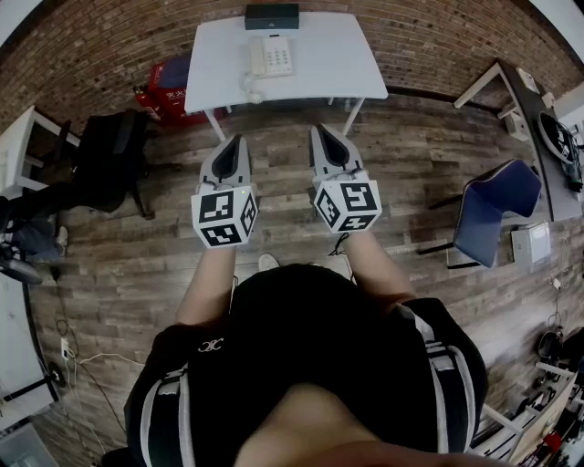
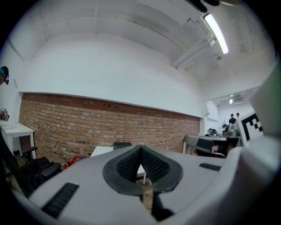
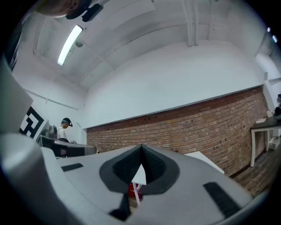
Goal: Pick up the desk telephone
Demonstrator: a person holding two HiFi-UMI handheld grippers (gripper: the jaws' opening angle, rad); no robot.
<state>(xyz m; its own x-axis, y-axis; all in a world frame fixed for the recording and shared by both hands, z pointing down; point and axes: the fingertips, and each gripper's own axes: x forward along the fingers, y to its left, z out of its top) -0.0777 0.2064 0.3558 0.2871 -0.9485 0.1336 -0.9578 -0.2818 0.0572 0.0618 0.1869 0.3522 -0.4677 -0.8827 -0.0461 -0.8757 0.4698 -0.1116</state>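
In the head view, the desk telephone (image 1: 271,57) sits on the white table (image 1: 319,64) near its far edge, just in front of a black box (image 1: 271,15) at that edge. Your left gripper (image 1: 235,146) and right gripper (image 1: 327,137) are over the wooden floor (image 1: 411,182), short of the table's near edge and well apart from the phone.

In the left gripper view, your jaws are pressed together with nothing between them, and a brick wall (image 2: 88,127) lies beyond.

In the right gripper view, your jaws likewise meet, empty.
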